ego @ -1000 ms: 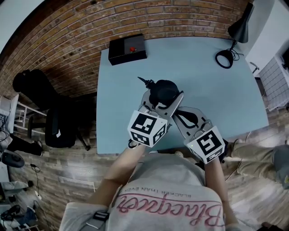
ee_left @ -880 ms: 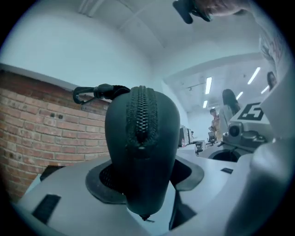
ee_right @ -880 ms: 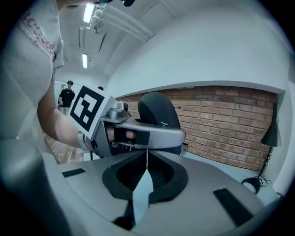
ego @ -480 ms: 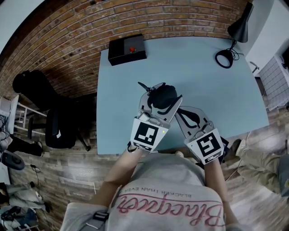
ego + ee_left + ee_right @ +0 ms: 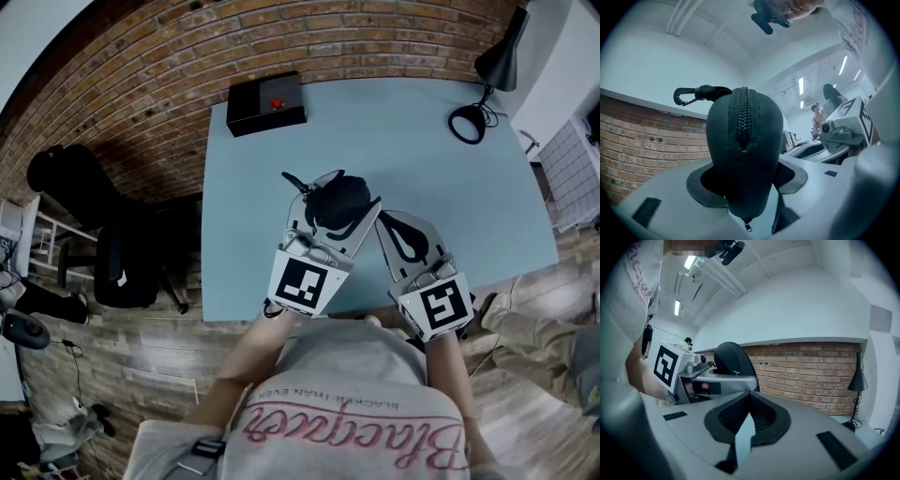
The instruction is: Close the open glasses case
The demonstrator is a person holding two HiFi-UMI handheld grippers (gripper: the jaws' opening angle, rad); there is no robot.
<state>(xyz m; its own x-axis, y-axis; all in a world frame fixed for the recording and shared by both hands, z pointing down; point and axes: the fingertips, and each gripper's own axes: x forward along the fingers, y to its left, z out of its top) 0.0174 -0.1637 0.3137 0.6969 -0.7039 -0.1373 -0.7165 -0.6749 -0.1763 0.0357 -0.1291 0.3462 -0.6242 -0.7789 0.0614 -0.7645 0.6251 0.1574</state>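
A black zipped glasses case [image 5: 339,202] with a carabiner clip [image 5: 292,178] is held above the pale blue table [image 5: 441,178]. My left gripper [image 5: 333,214] is shut on it. In the left gripper view the case [image 5: 743,145] stands up between the pads, its zipper running along the ridge with the teeth joined and the pull hanging at the bottom. My right gripper [image 5: 382,221] is just right of the case, shut and empty. In the right gripper view its pads [image 5: 759,416] meet with nothing between them, and the case [image 5: 731,359] shows to the left.
A black box with a red button [image 5: 265,101] sits at the table's far left corner. A black desk lamp [image 5: 487,80] stands at the far right. A black chair [image 5: 122,262] is left of the table, and a brick wall runs behind.
My left gripper has rolled with the case, so its marker cube now shows one face. My right gripper has drifted a little up and to the right, away from the case.
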